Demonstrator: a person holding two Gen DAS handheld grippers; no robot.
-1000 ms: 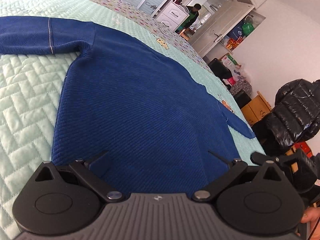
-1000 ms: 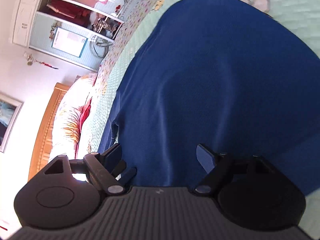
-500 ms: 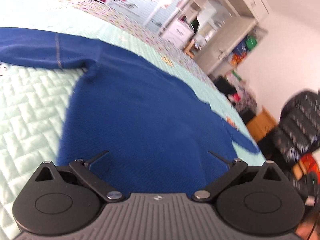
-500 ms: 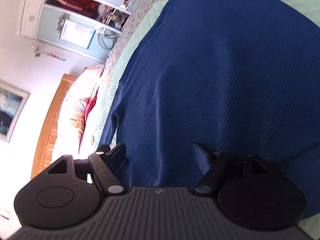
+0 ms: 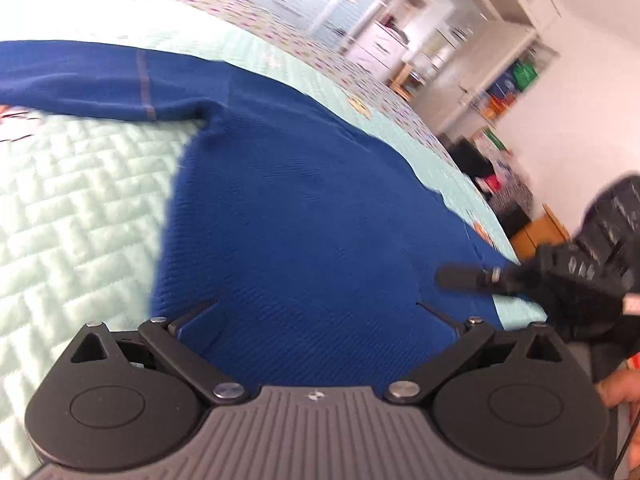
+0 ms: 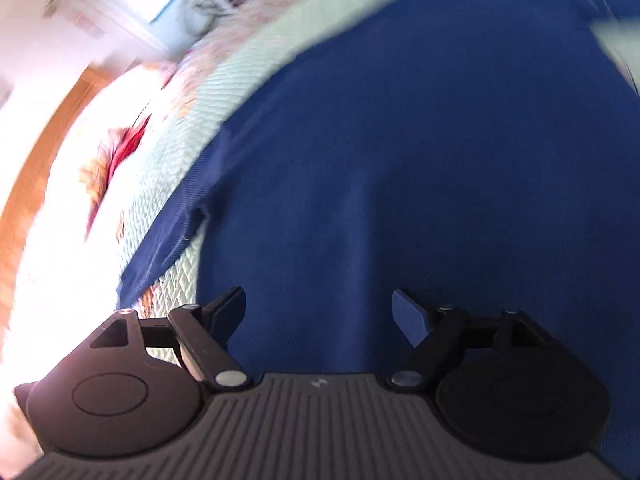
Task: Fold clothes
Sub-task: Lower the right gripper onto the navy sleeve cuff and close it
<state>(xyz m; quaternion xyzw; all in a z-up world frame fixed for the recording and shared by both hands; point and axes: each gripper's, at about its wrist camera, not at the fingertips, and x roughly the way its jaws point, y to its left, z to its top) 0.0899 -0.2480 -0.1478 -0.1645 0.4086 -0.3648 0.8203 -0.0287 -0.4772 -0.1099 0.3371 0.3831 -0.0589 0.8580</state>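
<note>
Bed: our largest item, covered by a pale green quilt (image 5: 80, 208). 
Blue sweater (image 5: 312, 220): we find it spread flat on the quilt, one sleeve (image 5: 100, 80) stretched out sideways. 
Left gripper (image 5: 316, 306): we hold it low over the sweater's near edge, jaws wide apart, nothing between them. 
Right gripper (image 6: 318, 306): we see it over the sweater body beside the other sleeve (image 6: 160, 248), jaws opening, gripping nothing; the view is blurred.
</note>
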